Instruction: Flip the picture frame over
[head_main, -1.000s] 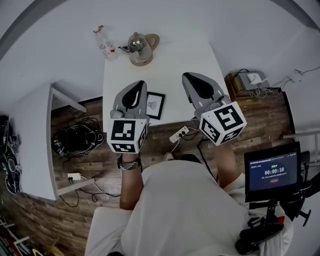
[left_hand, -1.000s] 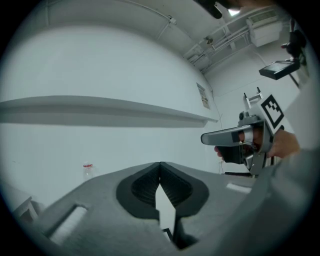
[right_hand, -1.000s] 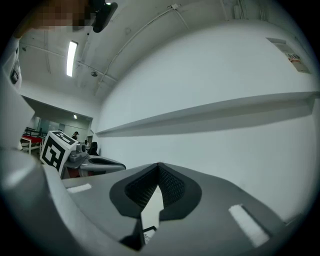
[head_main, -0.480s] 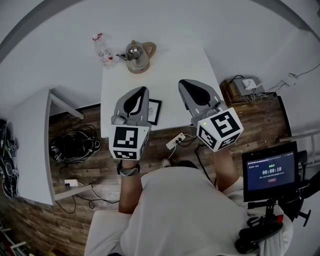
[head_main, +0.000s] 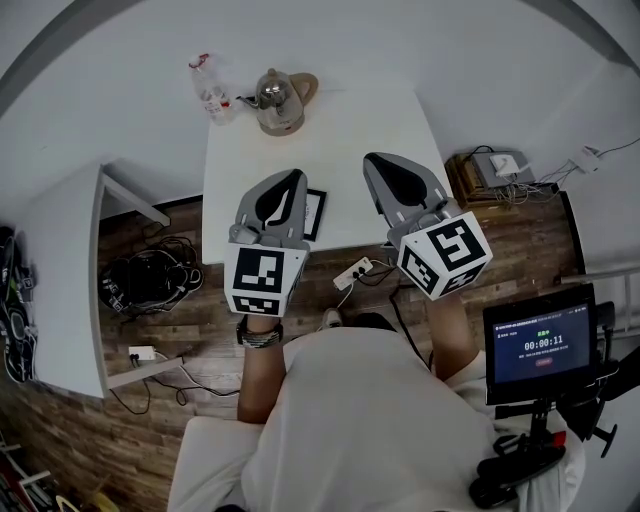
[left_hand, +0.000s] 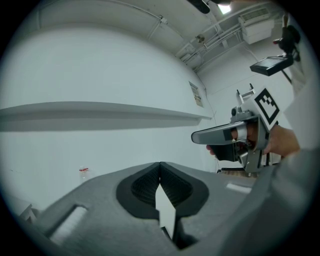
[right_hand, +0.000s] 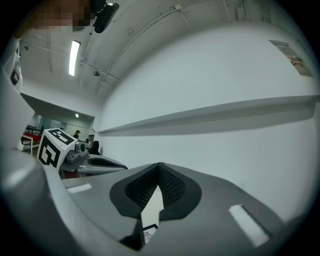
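The picture frame is small, black-edged, with a white mat and a small drawing. It lies flat near the front edge of the white table, mostly hidden under my left gripper. That gripper hovers over the frame's left part, shut with nothing between its jaws. My right gripper is held above the table to the right of the frame, apart from it, and is also shut and empty. A sliver of the frame shows below the jaws in the right gripper view.
A kettle and a plastic bottle stand at the table's far edge. A power strip with cables lies on the wooden floor under the front edge. A second white table is at the left, and a timer screen on a stand at the right.
My left gripper has edged slightly right over the frame, hiding more of it. The right gripper has stayed put, and both stay shut.
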